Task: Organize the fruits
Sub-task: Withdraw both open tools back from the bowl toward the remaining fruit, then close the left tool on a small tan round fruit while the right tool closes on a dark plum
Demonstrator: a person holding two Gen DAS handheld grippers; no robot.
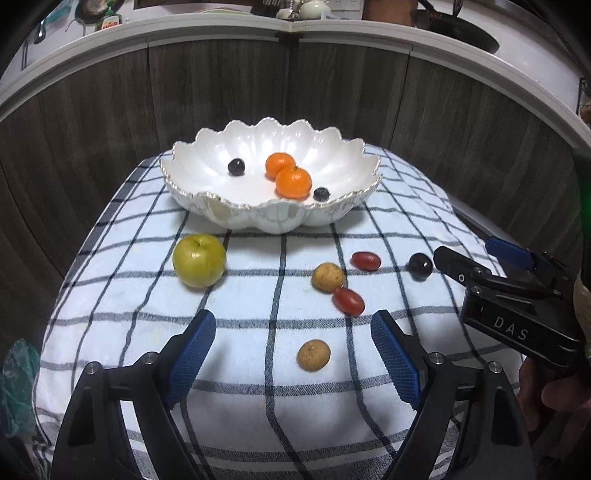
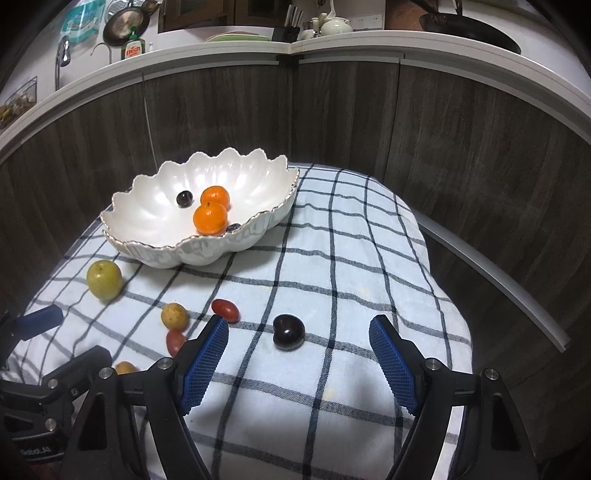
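A white scalloped bowl (image 1: 207,210) (image 2: 258,225) at the back of the checked cloth holds two oranges (image 1: 293,181) (image 2: 209,218) and two dark grapes (image 1: 236,166). On the cloth lie a green apple (image 1: 199,260) (image 2: 104,279), two tan round fruits (image 1: 328,277) (image 1: 314,354), two red grapes (image 1: 365,261) (image 1: 348,301) and a dark plum (image 1: 420,266) (image 2: 289,331). My left gripper (image 1: 291,328) is open above the near tan fruit. My right gripper (image 2: 298,330) (image 1: 465,258) is open, with the dark plum between its fingertips.
The checked cloth (image 1: 258,406) covers a small raised table. Dark wood panels (image 1: 221,92) curve behind it under a white counter (image 1: 295,29) carrying dishes, a pan and a soap bottle. A green plastic bag (image 1: 18,387) sits at the lower left.
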